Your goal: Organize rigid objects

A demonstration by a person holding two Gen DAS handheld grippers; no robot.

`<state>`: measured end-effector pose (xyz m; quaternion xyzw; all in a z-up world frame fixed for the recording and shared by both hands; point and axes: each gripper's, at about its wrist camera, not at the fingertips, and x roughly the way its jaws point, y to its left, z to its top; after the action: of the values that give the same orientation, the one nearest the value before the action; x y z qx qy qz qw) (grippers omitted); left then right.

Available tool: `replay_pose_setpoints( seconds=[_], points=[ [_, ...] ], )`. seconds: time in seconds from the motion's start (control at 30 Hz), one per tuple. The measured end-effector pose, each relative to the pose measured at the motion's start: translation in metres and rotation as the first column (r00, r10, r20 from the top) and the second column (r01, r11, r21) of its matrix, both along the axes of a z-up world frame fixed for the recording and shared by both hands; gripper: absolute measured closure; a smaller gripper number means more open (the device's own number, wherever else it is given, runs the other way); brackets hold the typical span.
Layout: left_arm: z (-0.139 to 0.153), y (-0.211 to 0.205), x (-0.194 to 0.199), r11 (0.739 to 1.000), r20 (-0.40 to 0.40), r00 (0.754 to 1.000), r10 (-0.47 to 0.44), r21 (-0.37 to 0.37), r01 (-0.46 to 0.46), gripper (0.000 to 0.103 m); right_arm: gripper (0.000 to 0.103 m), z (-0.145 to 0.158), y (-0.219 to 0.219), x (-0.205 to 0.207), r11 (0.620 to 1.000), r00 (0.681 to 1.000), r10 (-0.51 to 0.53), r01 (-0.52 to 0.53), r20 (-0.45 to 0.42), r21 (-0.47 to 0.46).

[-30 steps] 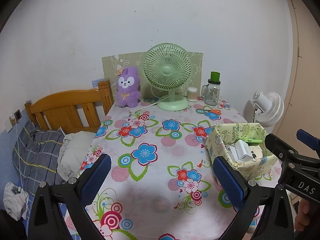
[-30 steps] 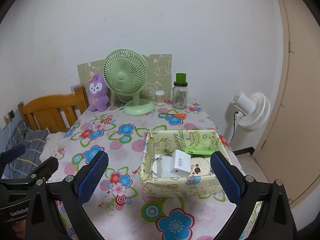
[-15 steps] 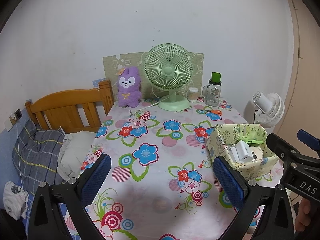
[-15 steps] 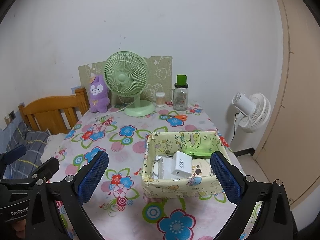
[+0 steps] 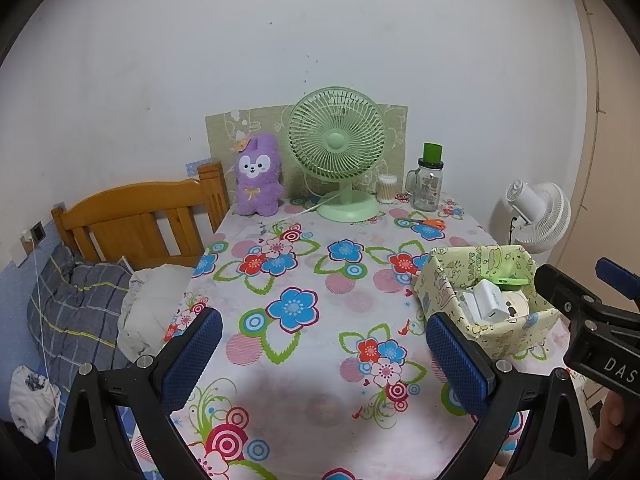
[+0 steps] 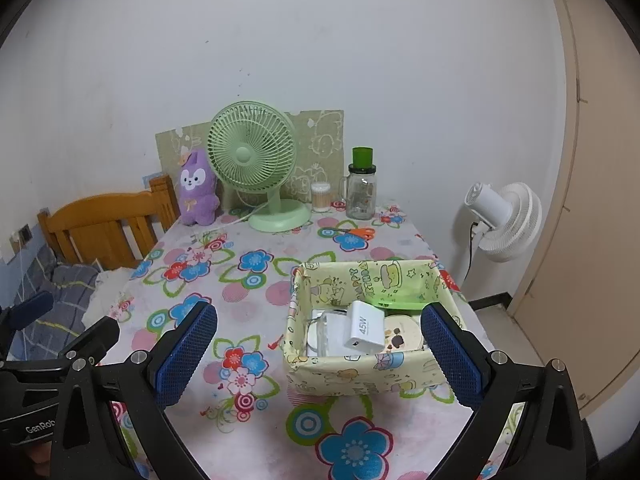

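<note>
Where the left wrist view looks down the table (image 5: 304, 360), the left tongs (image 5: 324, 356) are spread wide, nothing between the blue pads, hovering over the flowered cloth. Yellow-green paper-lined box (image 5: 448, 280) sits at the table's right edge, just beyond the right pad. Inside: white charger block (image 5: 490, 300) tilted on top, a round cream disc (image 5: 516, 304) beside it, a green flat item (image 5: 510, 281) against the back wall. Right tongs (image 5: 576, 280) enter from the right, next to the box. Far end of table: green desk fan (image 5: 336, 148), purple plush (image 5: 258, 180), cotton swab jar (image 5: 387, 189), glass mug jar with green lid (image 5: 430, 184), orange-handled scissors (image 5: 428, 223). Wooden bed headboard (image 5: 140, 220) left of table, white floor fan (image 5: 536, 216) right.

Right wrist view: right tongs (image 6: 320, 360) also spread wide, empty, straddling the near side of the box (image 6: 360, 376) without touching it, as far as visible. Box holds the charger (image 6: 365, 330), marked 45W, leaning on a clear-cased white item (image 6: 326, 332); cream disc (image 6: 402, 334) with brown spots to its right; green item (image 6: 394, 302) at the back. Box is upright, open-topped, cartoon print, on the table's right half. Left tongs (image 6: 72, 328) visible low left; spread can't be judged here. Fan (image 6: 252, 152), plush (image 6: 196, 190), jar (image 6: 361, 190), scissors (image 6: 356, 232) well behind the box.
</note>
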<state>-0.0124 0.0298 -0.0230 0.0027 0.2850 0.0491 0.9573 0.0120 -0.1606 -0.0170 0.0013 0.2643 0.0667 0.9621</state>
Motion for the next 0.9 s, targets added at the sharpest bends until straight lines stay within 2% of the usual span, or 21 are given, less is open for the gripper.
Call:
replay_pose_setpoints(
  seconds=[0.9],
  points=[
    [-0.0017, 0.0015, -0.0024, 1.0, -0.007, 1.0, 0.001, -0.008, -0.001, 0.0, 0.0, -0.0005, 0.0002, 0.0, 1.0, 1.0, 0.002, -0.002, -0.005, 0.002]
  ],
)
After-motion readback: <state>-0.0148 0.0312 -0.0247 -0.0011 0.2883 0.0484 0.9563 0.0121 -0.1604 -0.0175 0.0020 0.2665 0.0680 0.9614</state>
